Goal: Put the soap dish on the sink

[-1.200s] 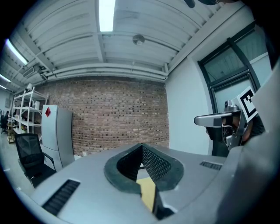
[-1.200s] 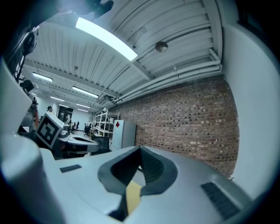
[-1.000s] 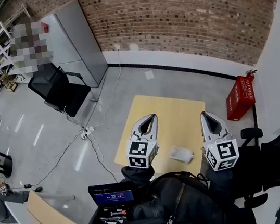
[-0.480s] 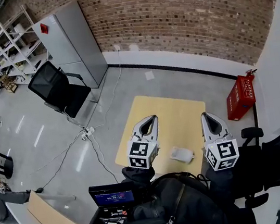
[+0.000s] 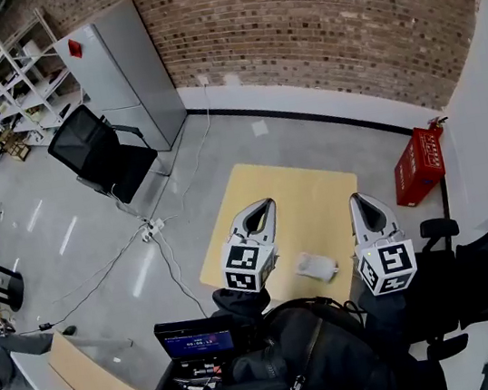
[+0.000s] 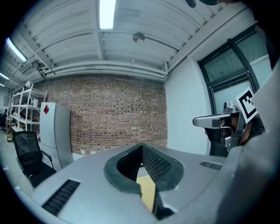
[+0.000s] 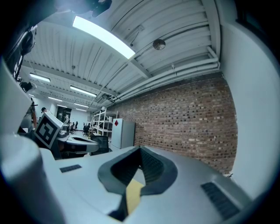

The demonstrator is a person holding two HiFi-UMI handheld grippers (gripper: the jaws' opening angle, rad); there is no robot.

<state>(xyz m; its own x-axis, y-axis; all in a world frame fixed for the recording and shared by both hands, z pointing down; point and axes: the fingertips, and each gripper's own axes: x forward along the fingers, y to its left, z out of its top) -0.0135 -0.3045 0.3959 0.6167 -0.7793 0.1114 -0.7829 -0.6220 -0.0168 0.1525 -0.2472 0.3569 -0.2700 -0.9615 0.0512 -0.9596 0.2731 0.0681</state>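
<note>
A small white soap dish (image 5: 315,267) lies on the yellow tabletop (image 5: 304,198), near its front edge and between my two grippers. My left gripper (image 5: 262,203) hovers over the table's left part, shut and empty, pointing away from me. My right gripper (image 5: 357,198) hangs at the table's right edge, also shut with nothing in it. In the left gripper view the jaw tips (image 6: 142,145) meet, with yellow table showing below them. The right gripper view shows its tips (image 7: 141,148) closed the same way. No sink is in view.
A brick wall (image 5: 309,23) runs along the back. A grey cabinet (image 5: 128,70) and a black office chair (image 5: 100,157) stand at the left. A red box (image 5: 421,169) sits by the right wall. Cables (image 5: 155,240) cross the floor. A small screen (image 5: 193,340) is below me.
Both grippers and the soap dish have stayed where they were. Only a person at the lower left edge has shifted a little.
</note>
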